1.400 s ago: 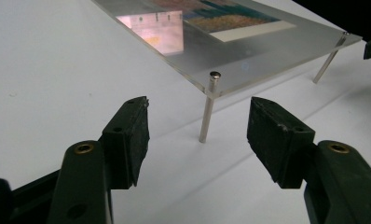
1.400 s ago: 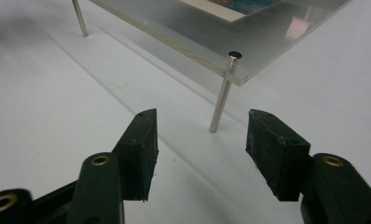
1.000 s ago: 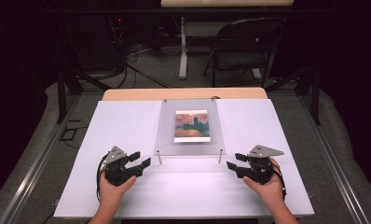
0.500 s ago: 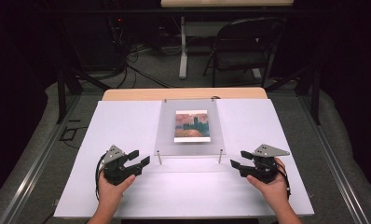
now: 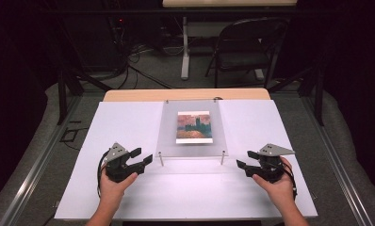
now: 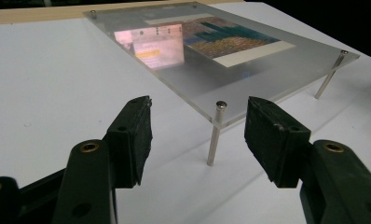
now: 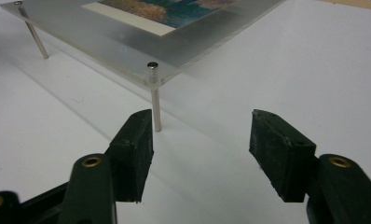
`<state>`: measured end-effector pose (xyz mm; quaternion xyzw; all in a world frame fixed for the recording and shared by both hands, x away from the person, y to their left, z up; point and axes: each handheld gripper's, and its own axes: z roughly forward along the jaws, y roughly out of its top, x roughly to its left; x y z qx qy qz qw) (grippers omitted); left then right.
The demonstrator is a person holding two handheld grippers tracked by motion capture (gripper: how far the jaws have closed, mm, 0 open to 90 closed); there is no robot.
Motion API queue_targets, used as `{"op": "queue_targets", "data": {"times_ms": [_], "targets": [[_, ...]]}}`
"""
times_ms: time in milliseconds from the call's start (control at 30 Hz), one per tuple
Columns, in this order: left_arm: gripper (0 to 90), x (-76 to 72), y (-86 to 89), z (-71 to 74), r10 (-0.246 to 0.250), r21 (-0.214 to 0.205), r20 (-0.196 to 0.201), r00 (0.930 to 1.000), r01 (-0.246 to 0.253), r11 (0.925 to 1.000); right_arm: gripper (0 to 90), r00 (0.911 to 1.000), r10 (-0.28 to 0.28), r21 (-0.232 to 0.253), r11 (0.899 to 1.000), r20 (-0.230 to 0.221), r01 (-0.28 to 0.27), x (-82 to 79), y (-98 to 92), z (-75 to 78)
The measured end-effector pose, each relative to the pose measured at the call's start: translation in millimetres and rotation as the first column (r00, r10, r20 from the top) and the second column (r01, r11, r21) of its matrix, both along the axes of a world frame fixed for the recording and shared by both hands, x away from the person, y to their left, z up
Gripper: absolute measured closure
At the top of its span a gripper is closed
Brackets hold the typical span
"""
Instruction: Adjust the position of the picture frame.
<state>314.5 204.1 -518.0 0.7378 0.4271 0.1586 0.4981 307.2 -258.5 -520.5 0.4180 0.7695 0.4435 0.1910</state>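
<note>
A clear acrylic plate (image 5: 193,146) stands on thin metal legs in the middle of the white table top (image 5: 129,122). A small painted picture (image 5: 193,127) lies flat at the plate's middle. My left gripper (image 5: 143,155) rests in a hand at the plate's near left. It is open, and the near left leg (image 6: 214,140) stands just beyond its jaws (image 6: 200,112). My right gripper (image 5: 244,159) sits at the near right, open with nothing between its jaws, which have just been opening. The near right leg (image 7: 155,105) stands just past its left fingertip (image 7: 203,121).
A wooden strip (image 5: 185,94) edges the table's far side. Beyond it on the floor are a dark folding chair (image 5: 247,47), a white table leg (image 5: 185,47) and loose cables (image 5: 138,70). Metal rails (image 5: 30,174) run along both sides of the table.
The right gripper has drifted slightly to the right, away from the plate, and its jaws stand a little wider. The left hand has hardly moved.
</note>
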Motion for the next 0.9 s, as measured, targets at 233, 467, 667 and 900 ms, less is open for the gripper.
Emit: {"op": "queue_targets", "data": {"times_ms": [233,467,667,900], "targets": [[41.1,14.9,-2.8,9.3,-0.005,-0.042,-0.028,0.9996,0.003,0.9991,38.1,0.9997,-0.008,0.024,1.000,-0.025,0.009,7.6,0.1,3.6],[39.9,34.2,-4.6,20.1,0.001,-0.048,-0.028,0.9996,-0.002,0.9989,40.4,0.9997,-0.002,-0.030,1.000,-0.024,0.002,20.2,1.9,11.3],[39.7,49.0,-6.7,30.7,0.001,-0.029,-0.031,0.9995,-0.002,0.9996,39.0,0.9994,-0.006,-0.034,0.999,-0.034,0.005,38.8,2.2,17.4],[38.9,62.2,-14.0,39.4,-0.015,-0.006,-0.032,0.9994,0.015,0.9999,36.6,0.9976,-0.039,0.018,0.999,-0.057,0.040,59.5,1.6,22.2]]}}
